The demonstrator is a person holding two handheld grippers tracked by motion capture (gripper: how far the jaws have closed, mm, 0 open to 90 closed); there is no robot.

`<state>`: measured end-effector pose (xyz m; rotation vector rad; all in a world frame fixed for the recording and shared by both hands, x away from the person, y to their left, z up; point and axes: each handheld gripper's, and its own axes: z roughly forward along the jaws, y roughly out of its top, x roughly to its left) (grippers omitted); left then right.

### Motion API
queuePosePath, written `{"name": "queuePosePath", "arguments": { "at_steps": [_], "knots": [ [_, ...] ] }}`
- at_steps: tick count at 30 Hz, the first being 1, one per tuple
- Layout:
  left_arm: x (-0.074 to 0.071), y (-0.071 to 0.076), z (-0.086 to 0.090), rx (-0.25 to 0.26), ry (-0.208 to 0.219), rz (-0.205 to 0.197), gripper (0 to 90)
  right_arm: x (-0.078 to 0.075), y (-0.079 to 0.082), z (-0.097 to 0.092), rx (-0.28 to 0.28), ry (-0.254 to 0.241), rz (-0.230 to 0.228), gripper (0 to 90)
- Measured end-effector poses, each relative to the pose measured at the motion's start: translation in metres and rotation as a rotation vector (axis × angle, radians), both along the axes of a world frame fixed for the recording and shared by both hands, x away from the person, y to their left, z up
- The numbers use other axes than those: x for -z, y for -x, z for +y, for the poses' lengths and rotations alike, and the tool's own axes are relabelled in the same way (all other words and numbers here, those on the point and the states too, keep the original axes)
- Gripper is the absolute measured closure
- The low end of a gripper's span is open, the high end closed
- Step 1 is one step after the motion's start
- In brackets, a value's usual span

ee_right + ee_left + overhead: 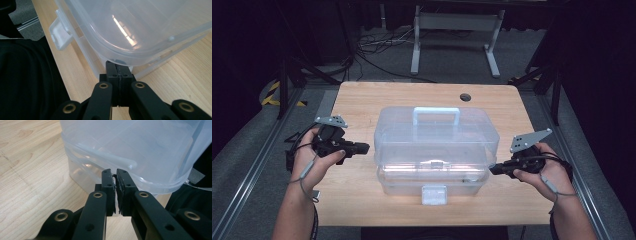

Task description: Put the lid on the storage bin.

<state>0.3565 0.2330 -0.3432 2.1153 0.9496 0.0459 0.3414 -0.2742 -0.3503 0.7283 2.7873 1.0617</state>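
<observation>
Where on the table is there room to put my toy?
Bare wood lies behind the box, toward the far edge by the hole, and at both near corners. It's crowded beside the box, where the left gripper and right gripper sit.

Clear glossy plastic on pale matt wood, flanked by black matt grippers.

The storage box (436, 145) is translucent plastic, smooth and shiny, catching bright streaks of light along its lid; its handle (436, 114) and front latch (434, 194) look like a milkier, frosted plastic. The tabletop (362, 100) is light wood with visible grain and a dull, unvarnished-looking finish. The left gripper (115, 175) and right gripper (117, 68) are matt black plastic with brass-coloured metal rivets; the left one's inner pads look rough and worn at the edges. Each carries a flat grey plate (530, 140) of dull metal. The floor (252, 145) is covered in grey, coarse carpet.
</observation>
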Motion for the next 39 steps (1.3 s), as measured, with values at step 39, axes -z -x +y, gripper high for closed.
{"name": "queuePosePath", "arguments": {
  "at_steps": [39],
  "knots": [
    [0.001,-0.007,0.0,0.0,0.001,0.004,85.4,0.014,0.001,0.007,-0.034,0.121,0.065,90.0]
  ]
}}
